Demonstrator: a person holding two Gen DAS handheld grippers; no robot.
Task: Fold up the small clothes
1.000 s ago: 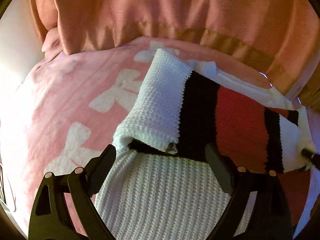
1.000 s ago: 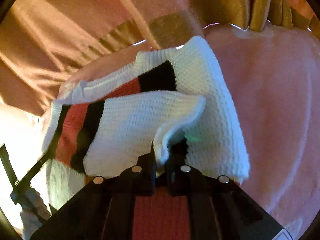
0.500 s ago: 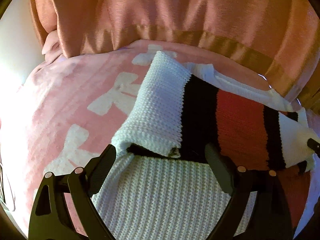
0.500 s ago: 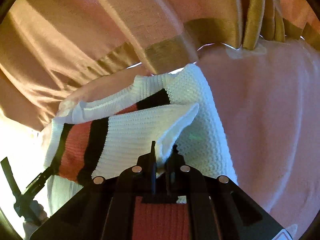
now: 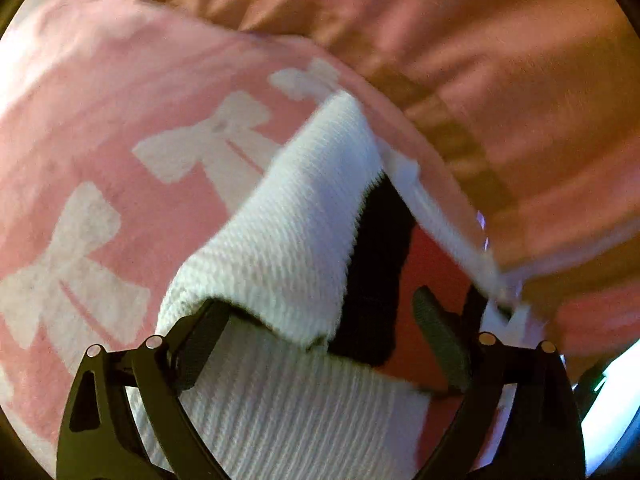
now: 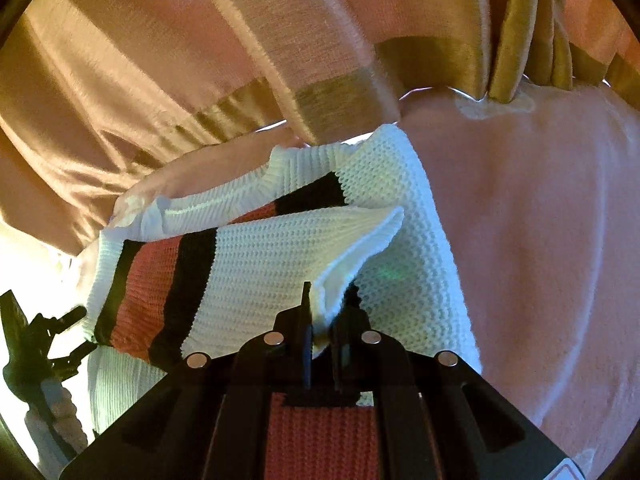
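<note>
Right gripper [image 6: 320, 336] pinches the striped knit sweater [image 6: 256, 264] by its white sleeve edge, apparently folding it inward over the pink blanket [image 6: 540, 240]; left gripper [image 5: 320, 344] gapes wide, holding nothing.

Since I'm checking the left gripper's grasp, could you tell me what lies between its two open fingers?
In the left wrist view, the left gripper stands open, and between its fingers lies the striped knit sweater: a folded white flap over ribbed white knit, with black and red stripes toward the right finger.
</note>
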